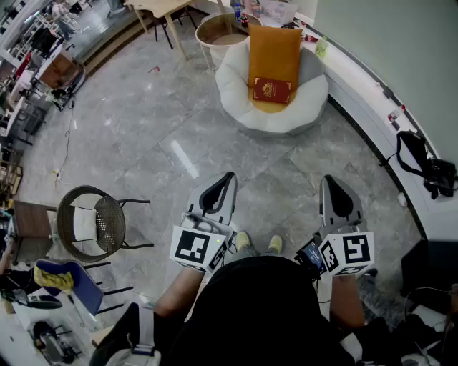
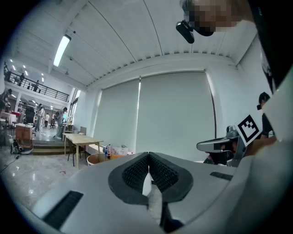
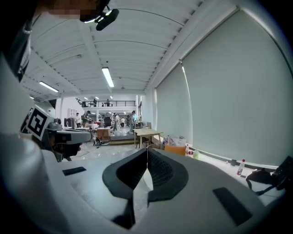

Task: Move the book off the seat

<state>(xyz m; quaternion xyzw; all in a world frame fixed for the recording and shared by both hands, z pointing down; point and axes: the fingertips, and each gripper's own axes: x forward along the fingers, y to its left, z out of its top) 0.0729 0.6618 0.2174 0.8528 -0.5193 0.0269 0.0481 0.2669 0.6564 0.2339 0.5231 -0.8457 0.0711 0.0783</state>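
A red book [image 1: 271, 91] with gold print lies on the orange cushion [image 1: 273, 50] of a white round seat [image 1: 240, 78] at the far side of the floor. My left gripper [image 1: 230, 175] and my right gripper [image 1: 328, 180] are held close to my body, well short of the seat, both pointing toward it. Each is shut with nothing between its jaws. In the left gripper view the gripper [image 2: 149, 155] has its jaw tips touching; in the right gripper view the gripper [image 3: 147, 151] shows the same. The orange cushion [image 3: 175, 149] peeks over the right jaws.
Grey marble floor lies between me and the seat. A wicker chair [image 1: 93, 223] and a blue chair [image 1: 75, 282] stand at my left. A round wooden side table [image 1: 216, 28] and a wooden table [image 1: 161, 8] stand behind the seat. A white ledge [image 1: 372, 100] runs along the right with a black bag [image 1: 422, 164].
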